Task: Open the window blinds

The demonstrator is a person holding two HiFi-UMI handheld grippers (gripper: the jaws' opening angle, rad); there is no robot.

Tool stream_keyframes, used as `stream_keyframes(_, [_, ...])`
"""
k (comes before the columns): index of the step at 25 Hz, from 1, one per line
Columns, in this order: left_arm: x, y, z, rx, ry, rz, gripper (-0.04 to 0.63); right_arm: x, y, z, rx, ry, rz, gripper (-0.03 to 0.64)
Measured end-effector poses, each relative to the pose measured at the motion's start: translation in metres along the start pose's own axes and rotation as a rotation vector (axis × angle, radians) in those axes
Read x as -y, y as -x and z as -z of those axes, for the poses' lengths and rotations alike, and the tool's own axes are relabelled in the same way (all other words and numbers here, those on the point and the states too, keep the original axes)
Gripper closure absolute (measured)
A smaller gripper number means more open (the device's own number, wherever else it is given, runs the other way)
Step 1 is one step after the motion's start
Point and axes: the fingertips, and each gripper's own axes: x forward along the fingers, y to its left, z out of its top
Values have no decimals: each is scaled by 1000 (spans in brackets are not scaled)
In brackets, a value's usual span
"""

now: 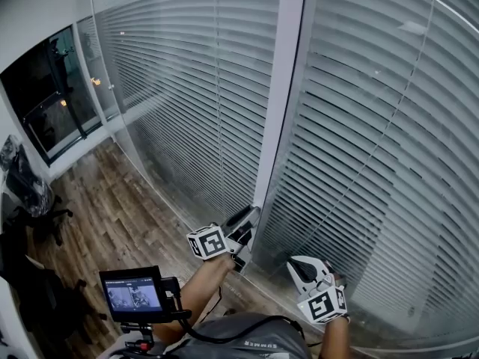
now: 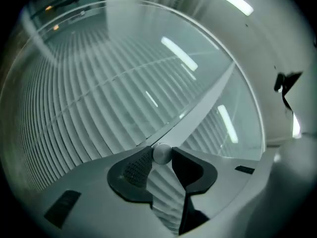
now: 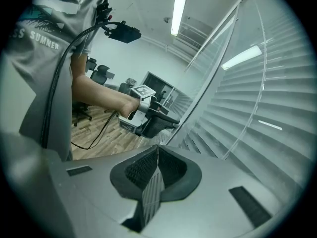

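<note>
Dimpled black rubber pads (image 2: pixel 134 168), set in smooth grey shells, belong to the left gripper (image 1: pixel 245 220). Their tips pinch a small round knob (image 2: pixel 162 153) of silvery metal. The knob sits low on a flat white post (image 1: pixel 283 88) between two glass panes.

Window blinds (image 1: pixel 374 148): thin pale horizontal slats, lowered over the full panes, behind the glass on both sides of the post.

Right gripper (image 3: pixel 157 149): same ribbed pads, tips pressed together with nothing between them. It is held low beside the right-hand pane, apart from the left gripper.

- **Head view only:** both marker cubes (image 1: pixel 207 242), a small lit monitor (image 1: pixel 135 296) on a rig, and a wood-plank floor (image 1: pixel 127 215).
- **Left gripper view only:** the knob itself.
- **Right gripper view only:** a ceiling strip light (image 3: pixel 177 13), and the left gripper seen side-on, nose against the post.
</note>
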Motion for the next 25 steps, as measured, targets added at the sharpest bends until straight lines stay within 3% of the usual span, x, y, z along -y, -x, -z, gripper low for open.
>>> stream_keyframes(1, [0, 0, -1, 21, 98, 19, 468, 0, 0, 0, 1, 1, 0, 615])
stream_keyframes(3, [0, -1, -2, 36, 156, 32, 468, -1, -2, 0, 3, 2, -2, 615])
stream_keyframes(5, [0, -1, -1, 20, 79, 25, 465, -1, -3, 1, 1, -1, -4, 615])
stream_keyframes(6, [1, -1, 1, -9, -31, 7, 463, -2, -3, 1, 0, -2, -6, 615])
stream_keyframes(7, [2, -1, 2, -53, -210, -28, 463, -2, -2, 1, -1, -3, -6, 615])
stream_keyframes(10, [8, 4, 3, -215, -1004, -196, 422, -1, 0, 2, -4, -6, -1, 615])
stream_keyframes(11, [8, 5, 5, -262, -1243, -240, 422, -1, 0, 4, -6, -8, 2, 615])
stream_keyframes(12, [10, 6, 8, -301, -1430, -268, 419, -2, 0, 5, -8, -9, 5, 615])
stream_keyframes(13, [11, 5, 13, -329, -1560, -282, 420, -4, 0, 7, -11, -11, 7, 615])
stream_keyframes(15, [11, 4, 21, -360, -1675, -292, 438, -8, -1, 8, -12, -12, 7, 615])
stream_keyframes(18, [12, 1, 18, -351, -1637, -299, 468, -5, -1, 5, -10, -11, 4, 615])
stream_keyframes(20, [13, -1, 14, -315, -1504, -277, 468, -1, 0, 3, -8, -11, 8, 615])
stream_keyframes(21, [13, 0, 11, -284, -1375, -250, 468, 0, 1, 3, -8, -12, 9, 615])
stream_keyframes(22, [13, 0, 9, -246, -1196, -214, 468, 0, 1, 3, -9, -13, 9, 615])
stream_keyframes(25, [7, 1, 0, -116, -513, -81, 468, 0, 1, 4, -9, -14, 7, 615])
